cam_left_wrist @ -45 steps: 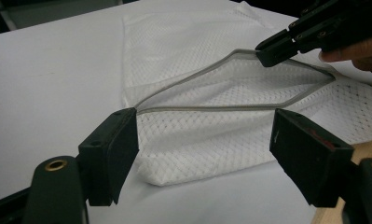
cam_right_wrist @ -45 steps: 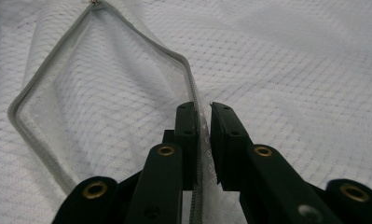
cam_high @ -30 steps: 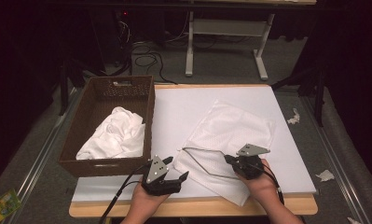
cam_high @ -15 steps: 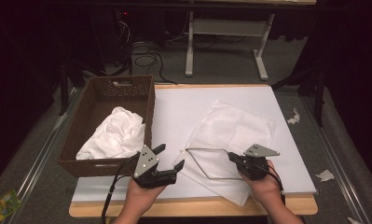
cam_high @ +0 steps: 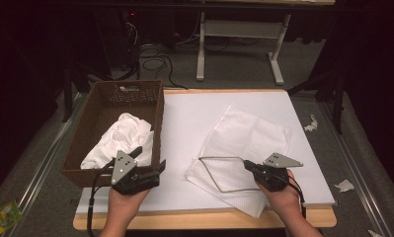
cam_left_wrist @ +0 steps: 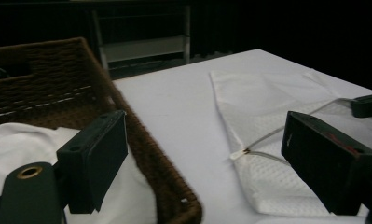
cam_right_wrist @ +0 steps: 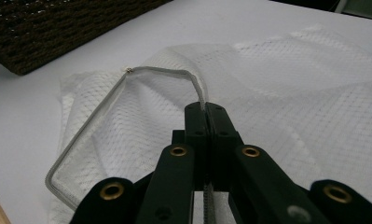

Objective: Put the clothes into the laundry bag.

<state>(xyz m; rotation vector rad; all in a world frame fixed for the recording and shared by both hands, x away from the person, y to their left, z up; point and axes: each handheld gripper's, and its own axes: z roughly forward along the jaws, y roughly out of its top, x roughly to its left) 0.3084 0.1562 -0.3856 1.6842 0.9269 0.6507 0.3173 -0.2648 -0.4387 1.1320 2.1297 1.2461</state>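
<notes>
The white-topped wooden bench (cam_high: 194, 123) is looked down on from above its near edge by the high view, facing forward, so that both tongs are seen at the bottom of the frame and the dark floor beyond. The left gripper view is taken low from the left tongs (cam_left_wrist: 207, 158), looking between their wide-apart jaws, with the dark brown woven basket (cam_left_wrist: 141, 140) close at one side. The right gripper view is taken very near the surface, along the closed jaws of the right tongs (cam_right_wrist: 205, 108). The white mesh bag with a grey zip edge (cam_high: 244, 143) (cam_left_wrist: 267, 116) (cam_right_wrist: 277, 84) is shared by all three views; the basket (cam_high: 105, 108) (cam_right_wrist: 58, 28) is shared too.
</notes>
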